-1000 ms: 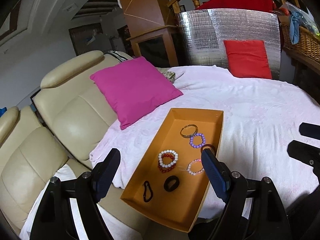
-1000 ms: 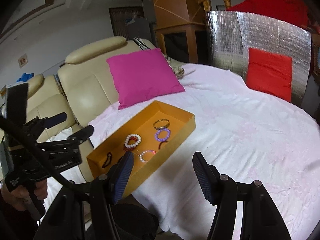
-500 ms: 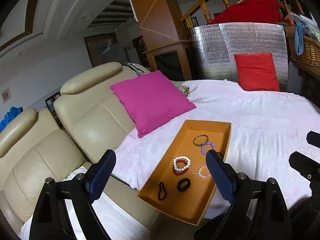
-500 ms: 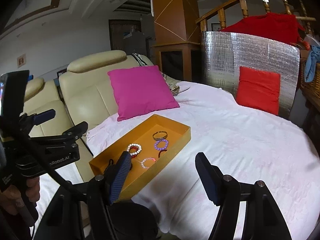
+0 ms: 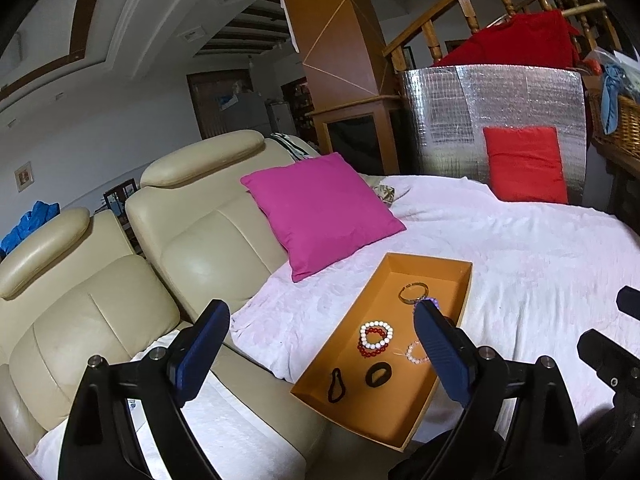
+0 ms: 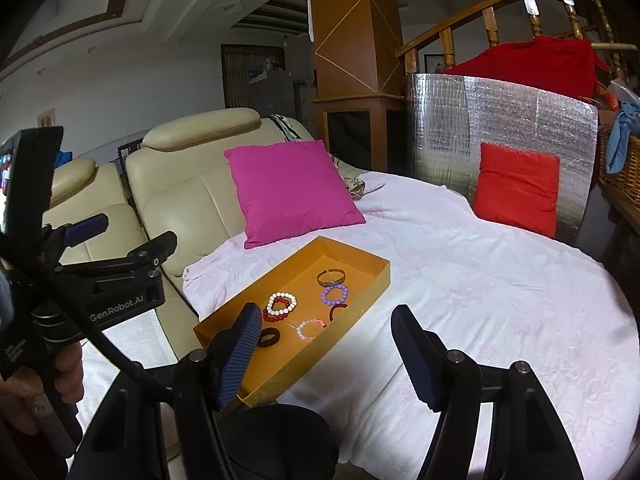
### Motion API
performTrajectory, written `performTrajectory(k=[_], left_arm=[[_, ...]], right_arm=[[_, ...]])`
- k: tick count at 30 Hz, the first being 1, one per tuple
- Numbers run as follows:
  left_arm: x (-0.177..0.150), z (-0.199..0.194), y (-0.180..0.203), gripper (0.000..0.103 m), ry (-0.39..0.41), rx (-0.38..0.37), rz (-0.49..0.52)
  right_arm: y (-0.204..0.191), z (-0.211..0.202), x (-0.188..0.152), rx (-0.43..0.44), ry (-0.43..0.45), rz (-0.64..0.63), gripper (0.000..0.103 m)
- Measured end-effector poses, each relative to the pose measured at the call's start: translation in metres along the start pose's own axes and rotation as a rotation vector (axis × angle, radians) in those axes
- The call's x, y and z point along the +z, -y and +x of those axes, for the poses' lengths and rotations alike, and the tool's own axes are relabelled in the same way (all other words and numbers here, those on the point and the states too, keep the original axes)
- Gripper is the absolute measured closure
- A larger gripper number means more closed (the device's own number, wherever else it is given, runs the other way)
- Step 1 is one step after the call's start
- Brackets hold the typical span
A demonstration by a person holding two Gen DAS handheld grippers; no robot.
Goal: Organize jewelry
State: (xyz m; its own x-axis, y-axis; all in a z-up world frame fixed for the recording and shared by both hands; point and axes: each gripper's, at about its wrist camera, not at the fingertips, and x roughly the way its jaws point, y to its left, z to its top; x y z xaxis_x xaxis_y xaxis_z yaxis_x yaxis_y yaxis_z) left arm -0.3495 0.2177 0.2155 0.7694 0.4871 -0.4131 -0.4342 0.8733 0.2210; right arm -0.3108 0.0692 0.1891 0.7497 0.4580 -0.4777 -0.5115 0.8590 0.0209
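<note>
An orange tray lies on the white-covered round table. In it are a metal bangle, a purple bead bracelet, a red and white bead bracelet, a pink bead bracelet, a dark red ring, a black ring and a black cord loop. My left gripper is open and empty, above the tray's near left. My right gripper is open and empty, over the tray's near edge.
A magenta cushion leans on the cream sofa behind the tray. A red cushion stands against a silver foil panel at the back. A wicker basket is at far right. The left gripper's body shows in the right view.
Both grippers have pulled back and risen away from the tray, which now looks smaller and farther. The jewelry in the tray has not moved.
</note>
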Motion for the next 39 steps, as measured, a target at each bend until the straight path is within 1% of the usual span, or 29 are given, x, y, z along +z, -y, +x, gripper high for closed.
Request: performTrajectory(k=[9,18,24,39], left_arm=[[0.000,-0.005,-0.011,0.008,0.002,0.003,-0.025],[0.000,-0.013,-0.017,0.008,0.020,0.012,-0.037],[-0.001,-0.016,-0.018,0.007,0.024,0.011,-0.044],[0.001,-0.019,-0.026,0.007,0.028,0.029,-0.061]], right_arm=[[-0.009,-0.005,0.001,0.006,-0.003,-0.001,0.032],[-0.020,-0.011,0.001,0.016,-0.004,-0.010,0.031],[-0.027,-0.010,0.001,-0.033,-0.006,-0.047,0.030],[-0.030,-0.021,0.006,-0.071,0.029,-0.068,0.030]])
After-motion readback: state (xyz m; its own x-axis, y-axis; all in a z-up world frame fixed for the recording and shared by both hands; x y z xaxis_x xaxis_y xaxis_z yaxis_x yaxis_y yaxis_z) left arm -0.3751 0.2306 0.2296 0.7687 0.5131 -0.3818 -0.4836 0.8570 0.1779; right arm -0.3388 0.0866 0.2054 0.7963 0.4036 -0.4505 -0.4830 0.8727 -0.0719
